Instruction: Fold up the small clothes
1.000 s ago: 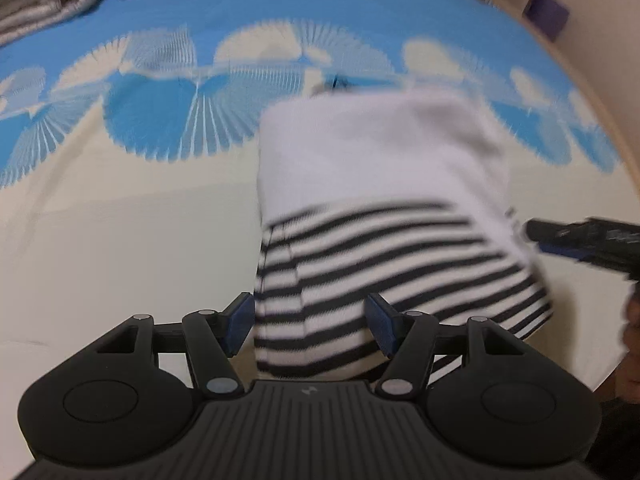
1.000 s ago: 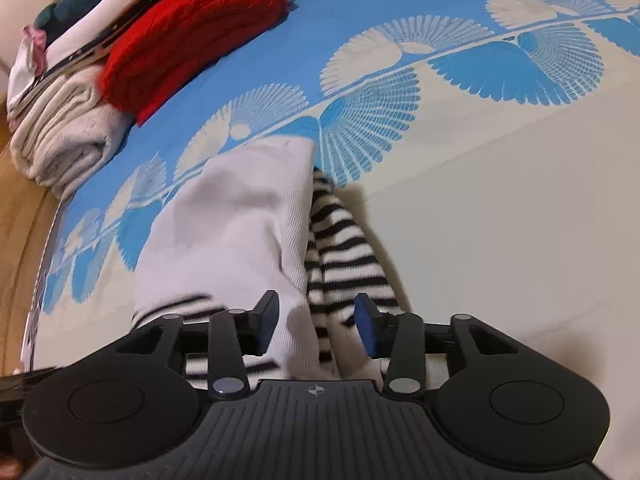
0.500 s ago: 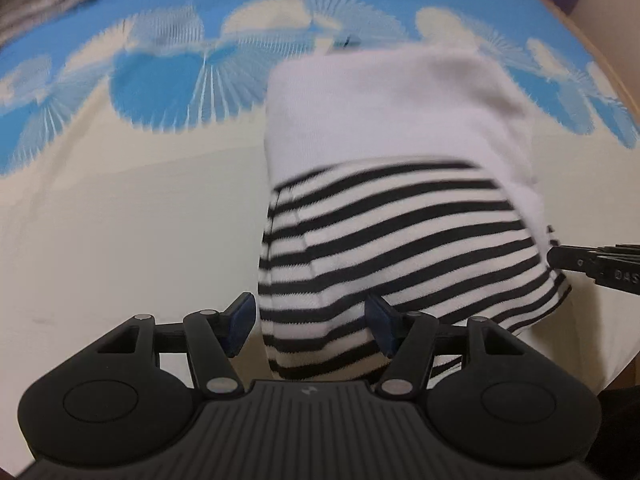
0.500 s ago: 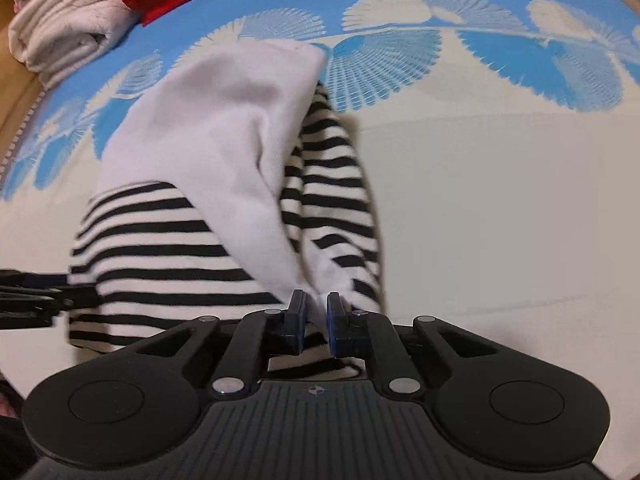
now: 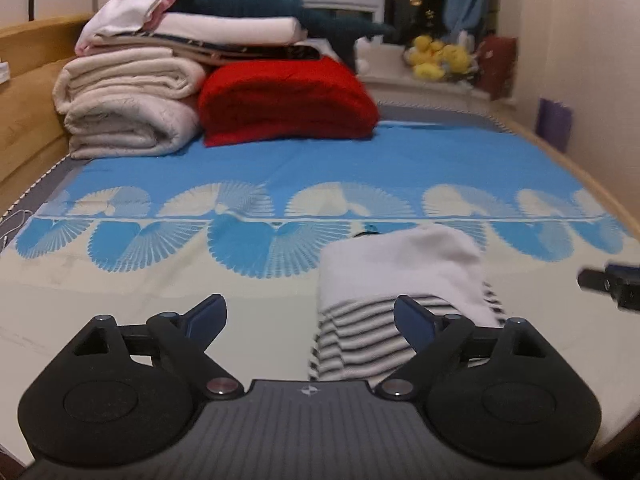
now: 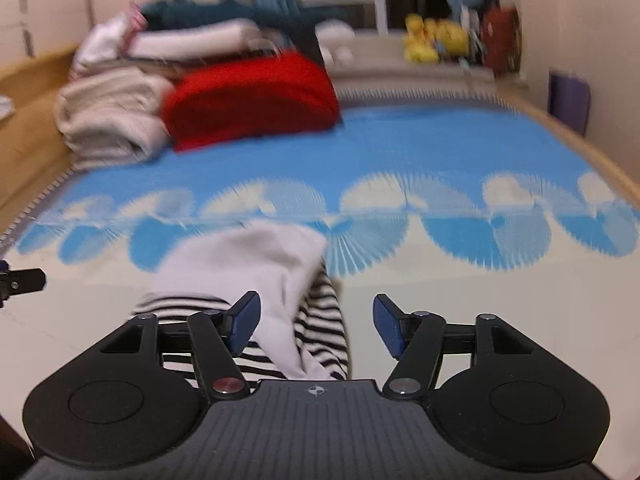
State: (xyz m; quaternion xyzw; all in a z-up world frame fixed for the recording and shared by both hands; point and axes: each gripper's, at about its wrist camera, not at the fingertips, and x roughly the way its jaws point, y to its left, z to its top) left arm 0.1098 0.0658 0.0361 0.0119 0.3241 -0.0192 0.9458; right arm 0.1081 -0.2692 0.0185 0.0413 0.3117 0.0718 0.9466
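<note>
A small white garment with black-and-white stripes (image 5: 400,280) lies folded on the bed, its white part on top and its striped part toward me. It also shows in the right wrist view (image 6: 256,264). My left gripper (image 5: 310,320) is open and empty, pulled back from the garment, which sits by its right finger. My right gripper (image 6: 316,326) is open and empty, with the garment's striped edge between and left of its fingers. The right gripper's tip (image 5: 608,282) shows at the right edge of the left wrist view.
The bed cover (image 5: 160,288) is cream with a blue fan pattern. A red folded blanket (image 5: 288,100) and a stack of cream and white bedding (image 5: 128,112) stand at the far end. A wooden bed frame (image 5: 24,120) runs along the left.
Both grippers have pulled back and tilted up from the garment. The right gripper, shut on the garment's edge half a second ago, has opened and let go. The left gripper has opened wider.
</note>
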